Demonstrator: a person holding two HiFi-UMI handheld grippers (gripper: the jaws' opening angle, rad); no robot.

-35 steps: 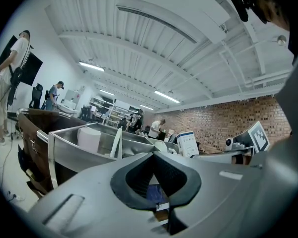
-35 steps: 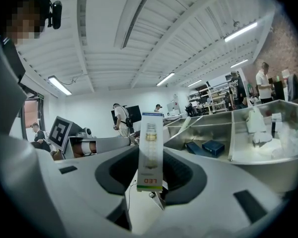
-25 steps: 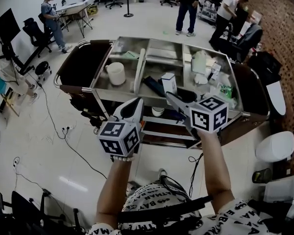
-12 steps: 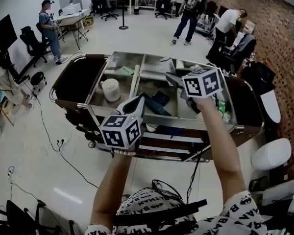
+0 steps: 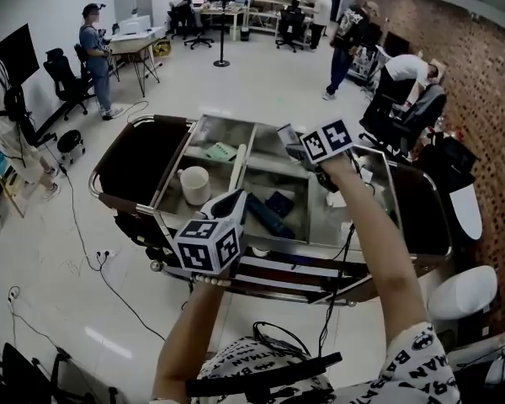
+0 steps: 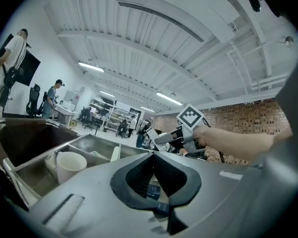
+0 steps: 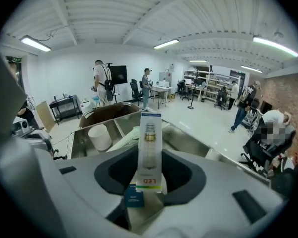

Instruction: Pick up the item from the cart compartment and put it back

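Cart (image 5: 320,244), LED box (image 7: 149,152) in R gripper (image 5: 290,141) (clamped)

Glossy pale floor (image 5: 261,82), brick wall (image 5: 480,49) at right, desks (image 5: 135,45), office chairs (image 5: 59,70), ceiling strip lights (image 7: 166,44)

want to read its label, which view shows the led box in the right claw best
The right gripper view: the LED box stands between the right claw's jaws, print facing the camera. In the head view the marker cube and hand mostly hide it. The left gripper view shows it too small to make out.
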